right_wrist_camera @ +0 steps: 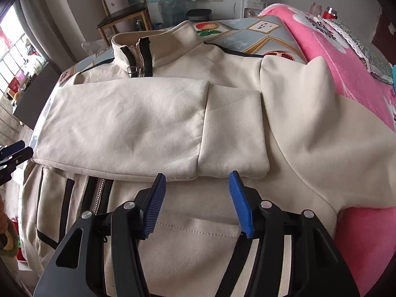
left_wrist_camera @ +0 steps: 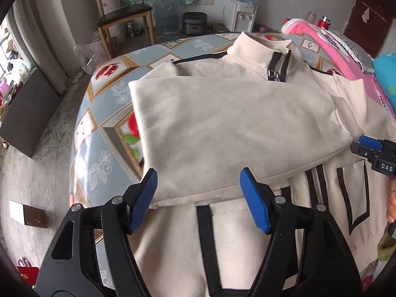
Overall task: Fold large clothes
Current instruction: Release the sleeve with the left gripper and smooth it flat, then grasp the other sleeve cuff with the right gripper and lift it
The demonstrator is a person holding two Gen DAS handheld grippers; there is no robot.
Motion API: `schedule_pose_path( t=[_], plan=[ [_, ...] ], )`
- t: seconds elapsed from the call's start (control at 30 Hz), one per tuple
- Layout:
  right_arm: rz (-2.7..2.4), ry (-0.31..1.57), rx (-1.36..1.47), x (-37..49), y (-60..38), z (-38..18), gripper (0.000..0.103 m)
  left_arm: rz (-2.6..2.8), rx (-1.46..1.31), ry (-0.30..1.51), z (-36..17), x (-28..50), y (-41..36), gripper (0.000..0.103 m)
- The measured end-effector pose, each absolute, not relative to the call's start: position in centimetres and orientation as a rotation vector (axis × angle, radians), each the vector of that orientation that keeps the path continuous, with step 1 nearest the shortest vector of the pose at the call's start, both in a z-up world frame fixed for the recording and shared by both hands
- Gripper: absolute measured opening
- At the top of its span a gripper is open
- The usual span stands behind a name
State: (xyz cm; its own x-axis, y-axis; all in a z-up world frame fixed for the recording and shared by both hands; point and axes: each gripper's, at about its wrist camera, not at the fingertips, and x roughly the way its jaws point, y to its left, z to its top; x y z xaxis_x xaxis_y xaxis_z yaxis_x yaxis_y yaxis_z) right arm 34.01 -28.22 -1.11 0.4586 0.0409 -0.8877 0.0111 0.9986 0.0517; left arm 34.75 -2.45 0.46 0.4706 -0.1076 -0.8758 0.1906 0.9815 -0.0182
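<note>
**Cream jacket flat on the table, both claws wide open**

Cream jacket (left_wrist_camera: 222,128) covers most of the table (left_wrist_camera: 109,104), collar (right_wrist_camera: 158,49) at the far edge, both sleeves (right_wrist_camera: 123,128) folded across the chest. Pink blanket (right_wrist_camera: 334,57) runs along the table's right edge, touching the jacket. Left claw (left_wrist_camera: 198,198) and right claw (right_wrist_camera: 196,203) both hang spread apart over the near half, holding nothing.

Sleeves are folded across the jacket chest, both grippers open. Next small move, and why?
Probably lower both grippers to the jacket's bottom hem and pinch it, ready to fold upward. The left gripper and right gripper both hover open, holding nothing, just short of the folded sleeve's near edge, and the lower half with the zipper lies unfolded.
</note>
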Motion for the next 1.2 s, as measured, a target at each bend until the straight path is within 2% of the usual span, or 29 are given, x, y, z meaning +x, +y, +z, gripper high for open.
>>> schedule_pose_path(
  t=[0.1, 0.17, 0.27, 0.33, 0.57, 0.83, 1.2],
  plan=[
    [-0.001, 1.094, 0.046, 33.6, -28.2, -1.3, 0.053, -0.212, 0.086, 1.072, -0.1, 35.9, -4.8, 0.066],
    [-0.020, 1.080, 0.028, 33.3, -28.1, -1.1, 0.066, -0.227, 0.080, 1.070, -0.4, 36.5, -6.2, 0.068],
    [-0.027, 1.045, 0.041, 32.7, -28.4, -0.5, 0.075, -0.241, 0.094, 1.074, -1.2, 37.0, -8.3, 0.070],
    [-0.032, 1.036, 0.060, 32.3, -28.9, -0.3, 0.077, -0.243, 0.116, 1.078, -1.8, 37.1, -9.6, 0.070],
    [-0.054, 1.029, 0.100, 31.4, -31.1, 0.0, 0.077, -0.223, 0.137, 1.106, -3.7, 37.1, -11.4, 0.070],
    [-0.123, 0.982, 0.233, 30.0, -37.1, 1.9, 0.077, -0.191, 0.128, 1.098, -4.1, 37.0, -11.1, 0.079],
    [-0.418, 0.893, 0.467, 25.5, -54.2, 5.2, 0.077, -0.184, 0.119, 1.109, -4.2, 37.1, -10.7, 0.082]
  ],
)
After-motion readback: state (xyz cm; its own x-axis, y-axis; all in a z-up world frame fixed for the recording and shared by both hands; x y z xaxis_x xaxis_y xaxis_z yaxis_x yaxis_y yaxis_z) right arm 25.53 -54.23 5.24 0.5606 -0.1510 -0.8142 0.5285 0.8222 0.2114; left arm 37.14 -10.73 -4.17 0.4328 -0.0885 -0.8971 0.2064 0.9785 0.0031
